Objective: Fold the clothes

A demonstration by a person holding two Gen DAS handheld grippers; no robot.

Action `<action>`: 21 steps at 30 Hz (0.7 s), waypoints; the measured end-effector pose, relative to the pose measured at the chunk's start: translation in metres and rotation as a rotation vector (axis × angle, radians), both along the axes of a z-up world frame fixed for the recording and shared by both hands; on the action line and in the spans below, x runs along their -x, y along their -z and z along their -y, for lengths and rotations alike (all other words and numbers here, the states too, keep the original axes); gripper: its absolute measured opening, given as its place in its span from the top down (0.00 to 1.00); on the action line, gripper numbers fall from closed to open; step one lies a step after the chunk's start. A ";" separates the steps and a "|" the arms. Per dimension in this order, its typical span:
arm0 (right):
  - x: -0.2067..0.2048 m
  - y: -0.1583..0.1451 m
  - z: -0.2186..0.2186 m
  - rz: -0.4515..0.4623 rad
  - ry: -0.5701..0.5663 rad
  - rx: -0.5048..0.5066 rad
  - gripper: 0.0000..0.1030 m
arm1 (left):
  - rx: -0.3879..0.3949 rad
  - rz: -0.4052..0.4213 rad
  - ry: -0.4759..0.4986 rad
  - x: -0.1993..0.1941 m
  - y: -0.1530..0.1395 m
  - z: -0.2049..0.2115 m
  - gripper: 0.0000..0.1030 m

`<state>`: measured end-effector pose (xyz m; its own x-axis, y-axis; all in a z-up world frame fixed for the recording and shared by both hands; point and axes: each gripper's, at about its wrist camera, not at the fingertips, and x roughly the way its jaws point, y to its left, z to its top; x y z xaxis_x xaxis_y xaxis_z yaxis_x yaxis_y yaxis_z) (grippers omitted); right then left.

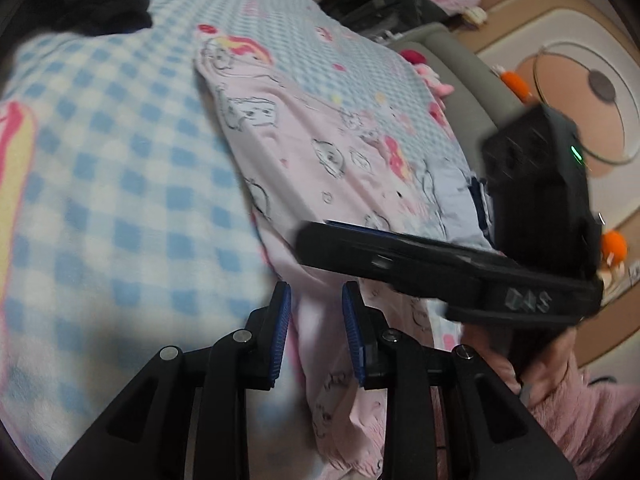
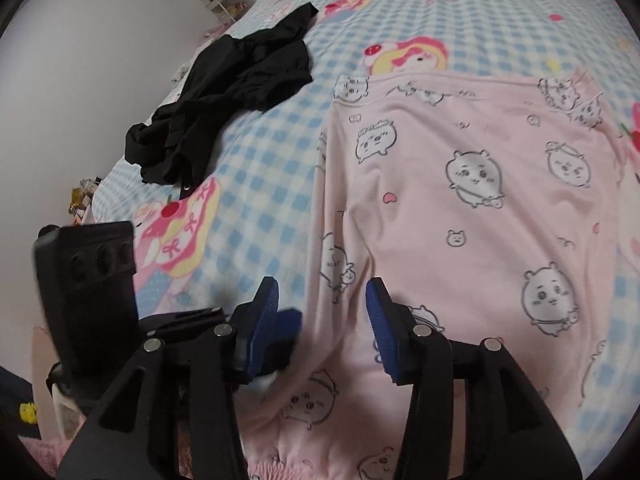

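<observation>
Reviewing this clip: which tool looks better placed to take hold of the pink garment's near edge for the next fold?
Left, probably. The left tool already has a raised fold of the pink garment between its parted pads. The right tool hovers open over flat fabric, with nothing gathered between its pads.

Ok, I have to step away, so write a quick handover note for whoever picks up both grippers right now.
Left gripper: jaws apart, pink fabric between the pads, not clamped.
Right gripper: open over the near edge of the garment, holding nothing.
Pink printed garment: spread mostly flat on the checked blanket, near hem at the grippers.
Black garment: crumpled at the far left of the bed, untouched.
Done: pink piece laid out.
Left: fold the pink piece, then fold the black one.
</observation>
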<state>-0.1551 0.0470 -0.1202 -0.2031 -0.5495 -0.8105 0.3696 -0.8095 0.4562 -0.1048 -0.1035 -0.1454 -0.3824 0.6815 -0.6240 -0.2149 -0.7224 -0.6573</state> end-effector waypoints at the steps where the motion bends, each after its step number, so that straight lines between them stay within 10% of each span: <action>1: 0.001 0.002 0.002 0.008 -0.013 0.010 0.58 | 0.011 -0.003 0.004 -0.002 -0.001 -0.001 0.73; 3: -0.001 0.004 0.008 -0.012 -0.036 -0.021 0.96 | 0.021 0.001 0.000 -0.002 -0.001 0.001 0.72; 11: -0.005 -0.017 -0.025 -0.101 0.078 -0.072 0.98 | -0.084 0.073 -0.143 0.004 0.010 0.036 0.72; 18: -0.003 -0.028 -0.047 -0.087 0.109 -0.009 0.97 | -0.059 0.075 -0.057 0.007 0.013 0.006 0.71; 21: -0.011 -0.026 -0.046 -0.070 0.094 -0.010 0.96 | -0.184 0.098 -0.048 0.009 0.017 0.011 0.69</action>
<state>-0.1443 0.0934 -0.0945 -0.3102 -0.5169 -0.7978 0.3223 -0.8467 0.4233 -0.1137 -0.1146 -0.1622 -0.3607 0.7699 -0.5265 -0.1111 -0.5959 -0.7953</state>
